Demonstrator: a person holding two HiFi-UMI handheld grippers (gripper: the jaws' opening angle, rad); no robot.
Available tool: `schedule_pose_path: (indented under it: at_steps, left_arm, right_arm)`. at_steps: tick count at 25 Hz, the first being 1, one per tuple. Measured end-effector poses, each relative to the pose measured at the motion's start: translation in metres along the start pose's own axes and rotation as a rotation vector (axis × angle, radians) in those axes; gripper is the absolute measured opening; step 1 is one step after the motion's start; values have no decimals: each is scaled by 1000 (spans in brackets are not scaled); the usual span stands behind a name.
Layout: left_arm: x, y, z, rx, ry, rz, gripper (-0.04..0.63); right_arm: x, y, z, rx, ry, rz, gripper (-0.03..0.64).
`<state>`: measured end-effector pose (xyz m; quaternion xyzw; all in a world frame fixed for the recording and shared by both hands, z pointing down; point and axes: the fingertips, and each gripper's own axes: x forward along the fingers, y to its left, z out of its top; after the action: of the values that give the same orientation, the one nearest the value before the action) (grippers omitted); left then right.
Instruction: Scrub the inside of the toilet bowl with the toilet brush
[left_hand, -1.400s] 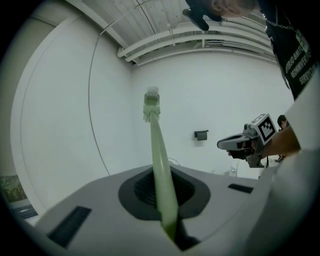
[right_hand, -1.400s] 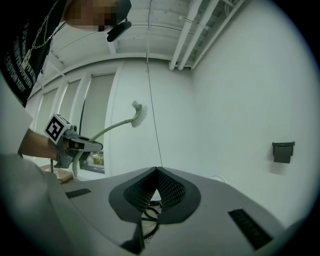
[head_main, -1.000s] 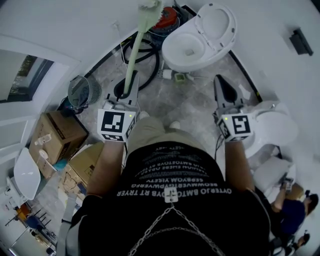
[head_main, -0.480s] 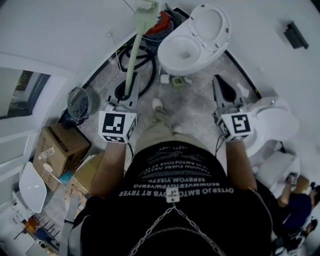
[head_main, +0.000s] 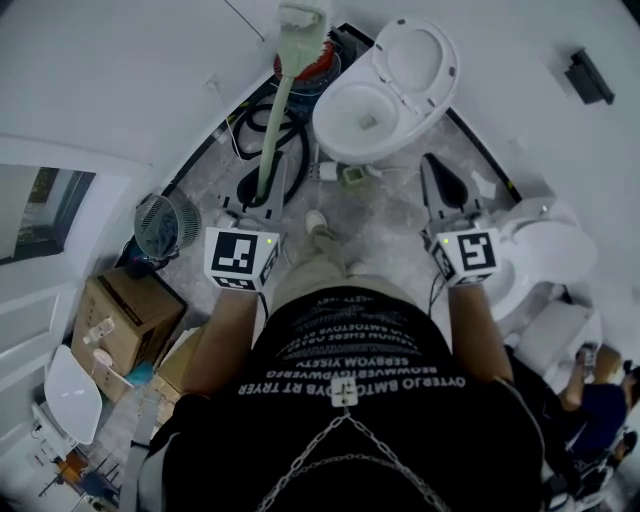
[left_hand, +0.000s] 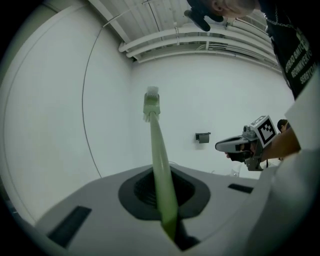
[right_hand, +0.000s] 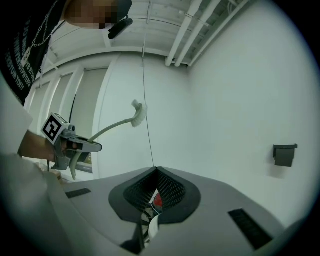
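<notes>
Toilet brush (head_main: 272, 120) is clamped by its handle between the left gripper's (head_main: 264, 180) fingers, its bristle head far beyond their tips, left of the open toilet bowl (head_main: 335, 135). The right gripper's (head_main: 433, 170) fingers are pressed together, seemingly empty, short of the bowl.

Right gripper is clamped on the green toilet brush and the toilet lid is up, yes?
Not quite. The left gripper is clamped on the toilet brush, as the left gripper view shows; the right gripper is shut on nothing. The toilet lid is up.
</notes>
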<state>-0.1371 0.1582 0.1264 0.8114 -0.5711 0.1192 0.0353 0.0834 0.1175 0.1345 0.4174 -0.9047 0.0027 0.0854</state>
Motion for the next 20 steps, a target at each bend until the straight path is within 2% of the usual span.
schedule_pose_path:
  at_steps: [10, 13, 20]
  left_arm:
    - [49, 45, -1, -19, 23, -12, 2]
    - [68, 52, 1, -14, 29, -37, 2]
    - [112, 72, 2, -9, 48, -109, 2]
  right_arm:
    - [59, -14, 5, 4, 21, -5, 3]
    - [74, -27, 5, 15, 45, -29, 3]
    - [103, -47, 17, 14, 23, -94, 3]
